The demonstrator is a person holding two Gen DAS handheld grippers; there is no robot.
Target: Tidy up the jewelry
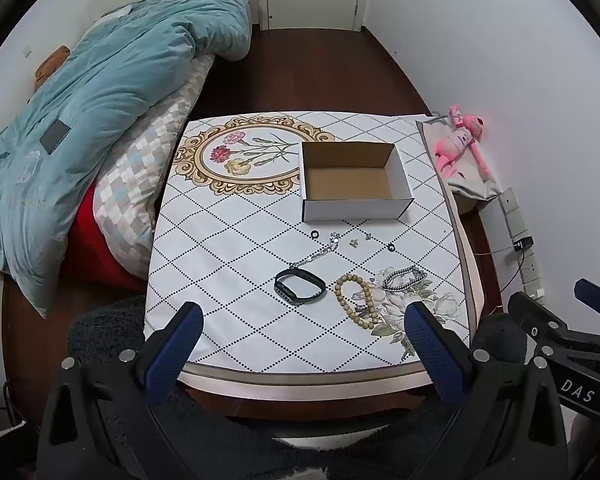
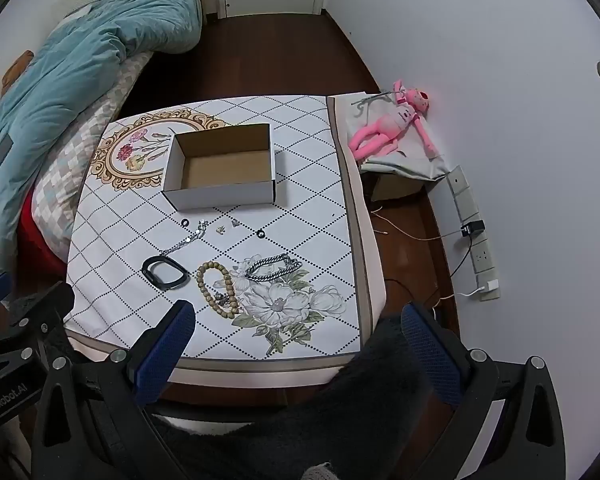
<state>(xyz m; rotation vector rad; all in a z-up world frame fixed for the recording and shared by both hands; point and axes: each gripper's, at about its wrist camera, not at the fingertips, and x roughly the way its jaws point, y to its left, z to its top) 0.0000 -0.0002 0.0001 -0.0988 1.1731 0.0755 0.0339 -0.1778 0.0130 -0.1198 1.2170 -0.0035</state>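
Note:
An open, empty white cardboard box (image 1: pixel 356 182) (image 2: pixel 222 170) stands mid-table. In front of it lie jewelry pieces: a black wristband (image 1: pixel 300 286) (image 2: pixel 164 273), a wooden bead bracelet (image 1: pixel 356 300) (image 2: pixel 217 288), a silver chain bracelet (image 1: pixel 405 278) (image 2: pixel 274 268), a thin silver necklace (image 1: pixel 320 251) (image 2: pixel 188 240), two black rings (image 1: pixel 315 234) (image 1: pixel 391 247), and small earrings (image 1: pixel 354 243) (image 2: pixel 227 227). My left gripper (image 1: pixel 304 322) is open and empty above the table's near edge. My right gripper (image 2: pixel 298 322) is open and empty, near the table's right front corner.
The table (image 1: pixel 220 264) has a diamond and flower patterned cloth. A bed with a blue quilt (image 1: pixel 100 100) is at the left. A pink plush toy (image 1: pixel 462 142) lies on a grey bag at the right. Power strips and cables (image 2: pixel 474 232) run along the right wall.

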